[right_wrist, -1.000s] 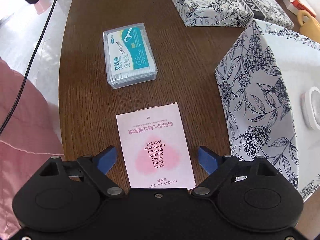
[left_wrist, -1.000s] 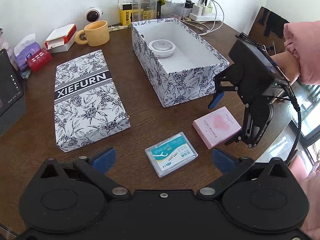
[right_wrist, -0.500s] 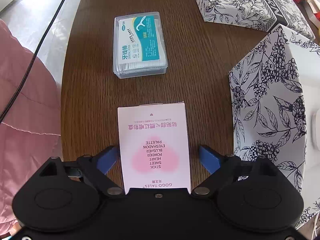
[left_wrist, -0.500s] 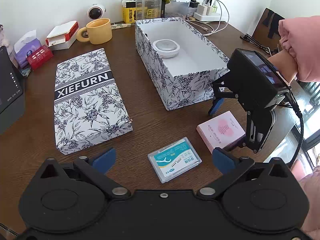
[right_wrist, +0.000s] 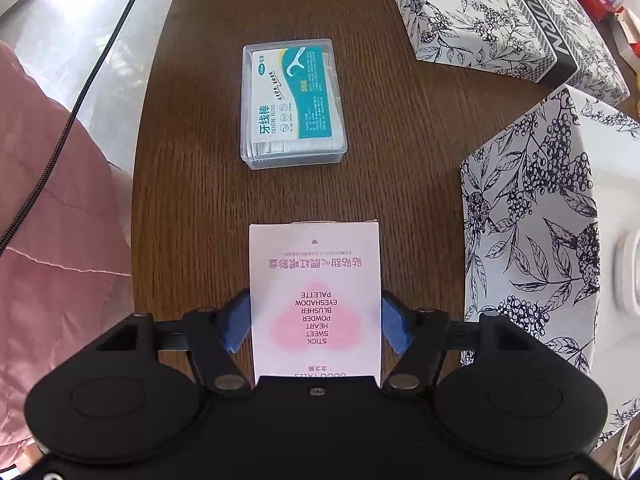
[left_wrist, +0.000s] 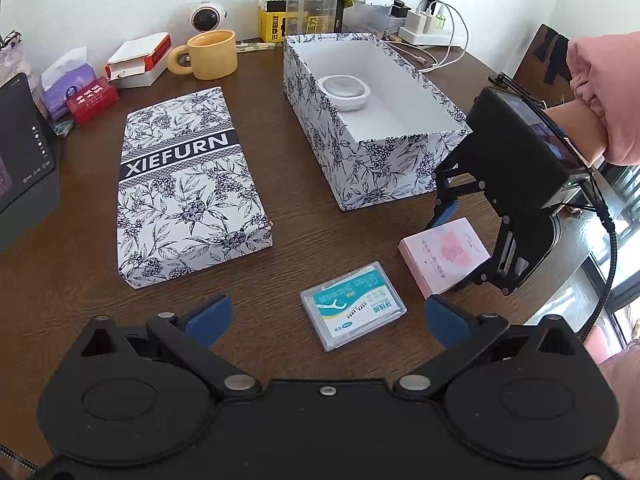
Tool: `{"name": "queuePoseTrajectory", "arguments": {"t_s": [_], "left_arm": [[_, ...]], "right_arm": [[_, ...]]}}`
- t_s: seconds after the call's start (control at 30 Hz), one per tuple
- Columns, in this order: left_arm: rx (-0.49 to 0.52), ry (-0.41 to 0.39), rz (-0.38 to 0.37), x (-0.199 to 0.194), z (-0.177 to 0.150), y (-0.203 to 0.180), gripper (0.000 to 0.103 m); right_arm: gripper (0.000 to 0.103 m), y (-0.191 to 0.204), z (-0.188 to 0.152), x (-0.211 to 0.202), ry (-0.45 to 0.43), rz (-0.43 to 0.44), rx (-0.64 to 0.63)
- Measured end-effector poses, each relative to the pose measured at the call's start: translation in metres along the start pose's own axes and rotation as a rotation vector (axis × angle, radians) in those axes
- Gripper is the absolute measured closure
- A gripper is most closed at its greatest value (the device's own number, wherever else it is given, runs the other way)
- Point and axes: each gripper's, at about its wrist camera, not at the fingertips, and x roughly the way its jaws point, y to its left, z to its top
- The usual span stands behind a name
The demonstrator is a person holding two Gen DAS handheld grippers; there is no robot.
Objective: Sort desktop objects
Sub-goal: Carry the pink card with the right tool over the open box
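A pink palette box (right_wrist: 315,280) lies on the brown table, and my right gripper (right_wrist: 316,322) is shut on its two long sides. In the left wrist view the same pink box (left_wrist: 444,254) sits under the right gripper (left_wrist: 460,248), near the table's right edge. A clear dental floss case (left_wrist: 353,306) rests just ahead of my left gripper (left_wrist: 327,317), which is open and holds nothing. The floss case (right_wrist: 294,104) lies beyond the pink box. The open floral box (left_wrist: 384,168) holds a white round dish (left_wrist: 346,90).
The floral lid (left_wrist: 184,184) marked XIEFURN lies left of the box. A yellow mug (left_wrist: 212,54), a red-and-white carton (left_wrist: 138,60), tissue packs (left_wrist: 66,84) and a power strip (left_wrist: 432,28) line the back. A black device (left_wrist: 22,152) stands far left. A pink sleeve (left_wrist: 604,92) is at right.
The right gripper slid forward over the pink box and its fingers closed from wide apart onto the box's sides. The left gripper stayed open and barely moved.
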Motion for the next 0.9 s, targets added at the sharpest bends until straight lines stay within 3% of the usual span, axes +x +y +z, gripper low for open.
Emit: {"name": "queuePoseTrajectory", "arguments": {"t_s": [0.17, 0.33, 0.5, 0.7, 0.9], "left_arm": [[-0.011, -0.023, -0.006, -0.010, -0.002, 0.003, 0.000], [-0.045, -0.061, -0.023, -0.028, 0.003, 0.011, 0.000], [-0.121, -0.107, -0.063, -0.045, 0.012, 0.027, 0.000], [-0.144, -0.138, -0.063, -0.052, 0.026, 0.039, 0.000], [-0.144, -0.141, -0.072, -0.043, 0.043, 0.051, 0.000]], "right_arm": [[0.035, -0.005, 0.005, -0.018, -0.038, 0.005, 0.033], [0.035, -0.023, 0.020, -0.073, -0.132, 0.042, 0.095], [0.034, -0.082, 0.023, -0.136, -0.239, -0.031, 0.136], [0.034, -0.133, 0.028, -0.159, -0.161, -0.220, 0.149], [0.034, -0.183, 0.024, -0.113, -0.068, -0.183, 0.201]]}}
